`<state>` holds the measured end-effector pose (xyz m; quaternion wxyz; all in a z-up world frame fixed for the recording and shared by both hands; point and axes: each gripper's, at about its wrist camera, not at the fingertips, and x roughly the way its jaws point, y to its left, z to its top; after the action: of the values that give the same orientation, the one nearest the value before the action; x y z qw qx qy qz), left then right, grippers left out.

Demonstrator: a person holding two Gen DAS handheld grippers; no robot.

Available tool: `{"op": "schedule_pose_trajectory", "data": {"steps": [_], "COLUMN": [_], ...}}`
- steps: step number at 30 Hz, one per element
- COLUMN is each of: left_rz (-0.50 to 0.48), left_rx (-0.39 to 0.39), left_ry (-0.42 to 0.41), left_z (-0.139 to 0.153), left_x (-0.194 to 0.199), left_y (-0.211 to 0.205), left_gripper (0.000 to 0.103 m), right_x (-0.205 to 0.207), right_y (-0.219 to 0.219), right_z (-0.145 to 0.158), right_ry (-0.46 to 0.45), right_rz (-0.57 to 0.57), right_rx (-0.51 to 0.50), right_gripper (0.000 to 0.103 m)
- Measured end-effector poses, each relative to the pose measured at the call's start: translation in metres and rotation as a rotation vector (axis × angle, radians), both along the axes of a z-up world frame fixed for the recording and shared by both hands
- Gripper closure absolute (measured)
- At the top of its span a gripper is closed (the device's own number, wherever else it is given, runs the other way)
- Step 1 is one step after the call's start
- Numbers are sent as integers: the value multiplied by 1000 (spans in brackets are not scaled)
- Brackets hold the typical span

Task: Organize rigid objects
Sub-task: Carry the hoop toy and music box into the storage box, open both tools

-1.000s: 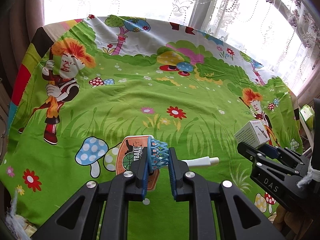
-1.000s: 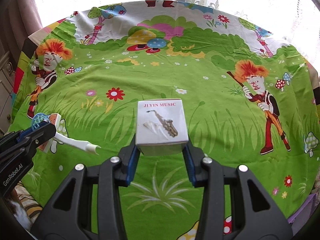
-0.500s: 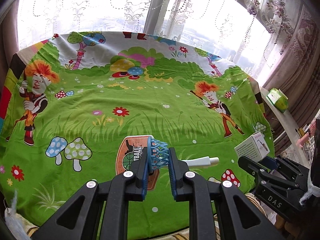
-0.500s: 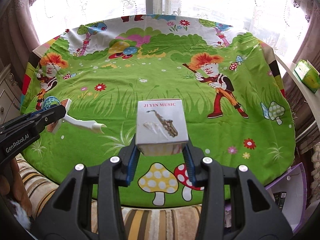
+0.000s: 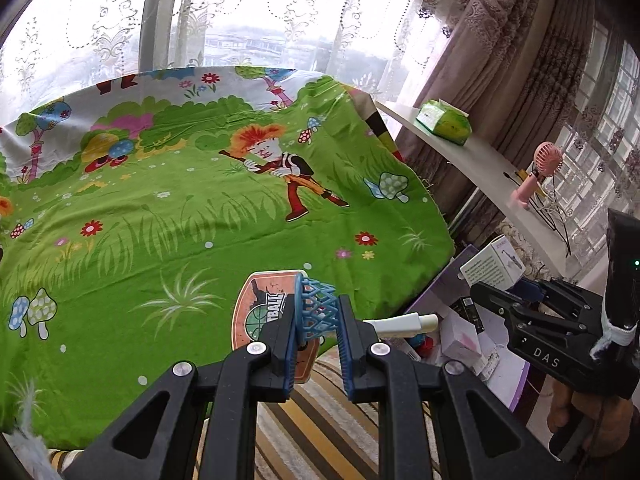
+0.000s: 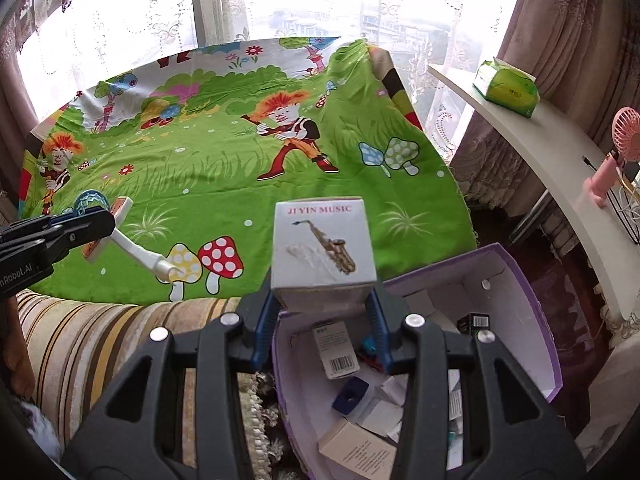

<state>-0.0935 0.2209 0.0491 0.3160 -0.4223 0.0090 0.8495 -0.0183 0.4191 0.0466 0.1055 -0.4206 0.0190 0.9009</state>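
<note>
Above the purple box (image 6: 532,312), right gripper (image 6: 322,320) pinching a small white box (image 6: 323,254), left gripper (image 5: 316,344) beside it squeezing a toy basketball hoop (image 5: 314,312)

A green cartoon-print bedsheet (image 6: 224,168) with mushrooms, flowers and red-haired figures covers the bed in front of the lace-curtained window (image 6: 132,12). A striped cover (image 6: 100,340) shows below the sheet's near edge. On the curved white shelf (image 6: 560,148) at the right stand a green tissue pack (image 6: 506,88) and, further along, a pink handheld fan (image 5: 538,176).
</note>
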Motion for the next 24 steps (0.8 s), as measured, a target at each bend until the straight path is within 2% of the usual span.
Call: {"op": "schedule_pose_trajectory", "data": {"steps": [5,12,20,23,24], "left_rz": [-126,-244,-325,-311,-301], "left_rx": [-21,-66,-46,-50,-47], "left_ry": [-14,-26,-143,-188,-201], "left_z": [-2,-9,-25,-32,-33], "left_x": [27,58,70,70,69], "left_y": [44,88,114,116,115], "left_gripper": [85,85,83,75,68], "right_x": [36,74,97,101,103], "right_y": [35,71,85,88,88], "right_z": [-6,-18,-27,-28,-27], "right_ry": [-8,-15,-22,-29,-30], "right_rz": [-74,-165,-217,-228,-234], "right_rx": [3,1,-11,-21,-21], "right_gripper": [58,58,58,56,53]}}
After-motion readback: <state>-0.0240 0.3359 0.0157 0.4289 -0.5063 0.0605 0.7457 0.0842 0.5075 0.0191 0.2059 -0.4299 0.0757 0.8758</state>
